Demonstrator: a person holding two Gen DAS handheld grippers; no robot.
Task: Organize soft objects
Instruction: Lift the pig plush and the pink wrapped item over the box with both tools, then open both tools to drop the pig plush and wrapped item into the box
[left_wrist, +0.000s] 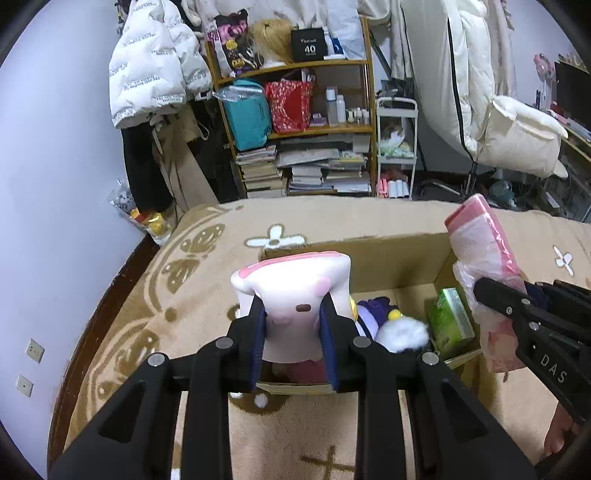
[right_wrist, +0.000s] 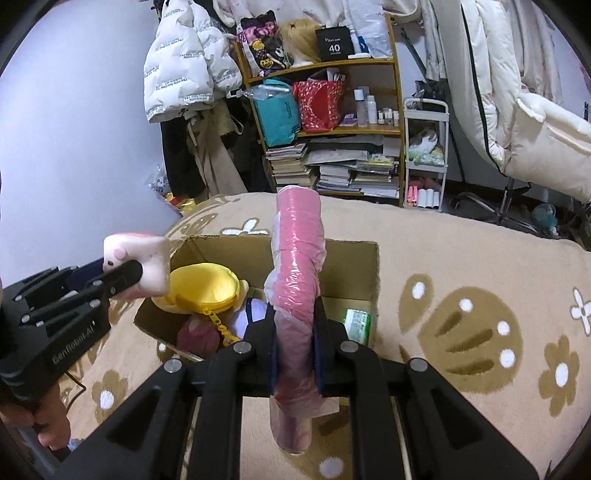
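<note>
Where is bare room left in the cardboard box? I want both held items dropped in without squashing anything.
Cardboard box: the bare floor patch lies along its far wall, above the green packet, beside the right wall. Crowded: the left half, filled by the yellow plush, and the near middle with the purple-and-white plush. Outside, the carpet right of the box lies open.

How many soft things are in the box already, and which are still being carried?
Several lie in the cardboard box already: a yellow plush, a purple and white plush, a green pack. The left gripper holds a white and pink plush; the right gripper holds a pink wrapped pack. Both remain to place.
</note>
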